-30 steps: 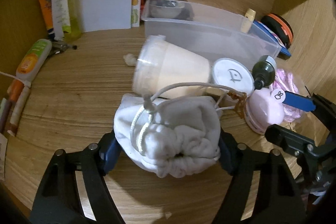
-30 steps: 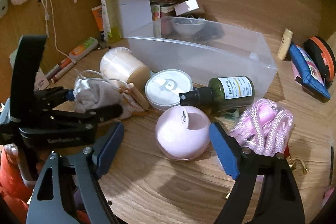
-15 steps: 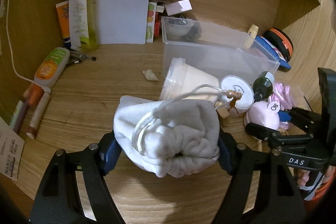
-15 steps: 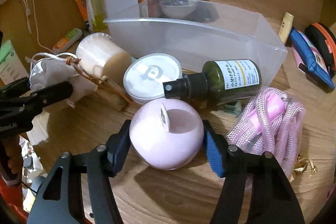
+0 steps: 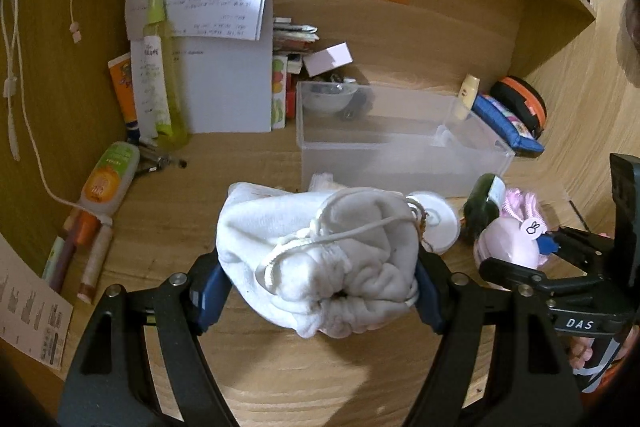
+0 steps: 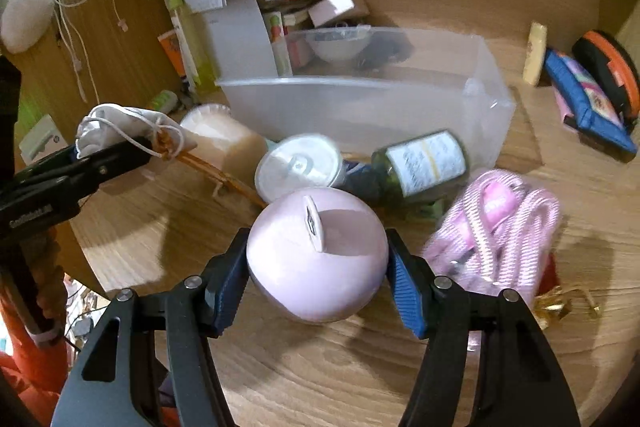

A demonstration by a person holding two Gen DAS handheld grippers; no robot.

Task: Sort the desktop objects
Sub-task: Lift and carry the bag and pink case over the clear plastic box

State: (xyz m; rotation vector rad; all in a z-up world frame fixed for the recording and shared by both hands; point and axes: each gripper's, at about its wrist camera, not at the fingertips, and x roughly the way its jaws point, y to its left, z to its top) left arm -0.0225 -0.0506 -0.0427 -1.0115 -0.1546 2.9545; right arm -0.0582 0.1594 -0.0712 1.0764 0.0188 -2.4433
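Observation:
My left gripper (image 5: 318,293) is shut on a white drawstring pouch (image 5: 320,251) and holds it above the wooden desk; it also shows in the right wrist view (image 6: 116,131). My right gripper (image 6: 318,277) is shut on a round pink case (image 6: 318,253) with a white tab, lifted off the desk; the case shows in the left wrist view (image 5: 510,243) too. A clear plastic bin (image 6: 360,103) stands behind, with a small bowl (image 6: 340,45) at its far end.
On the desk lie a cream cup on its side (image 6: 224,141), a white round lid (image 6: 300,165), a green spray bottle (image 6: 420,163) and a pink rope bundle (image 6: 500,223). Tubes and pens (image 5: 108,179) lie at left. A blue pouch (image 6: 588,107) and orange case (image 6: 608,67) lie at right.
The left gripper has lifted the pouch up and back from the cup. The right gripper moved in, shut on the pink case and raised it.

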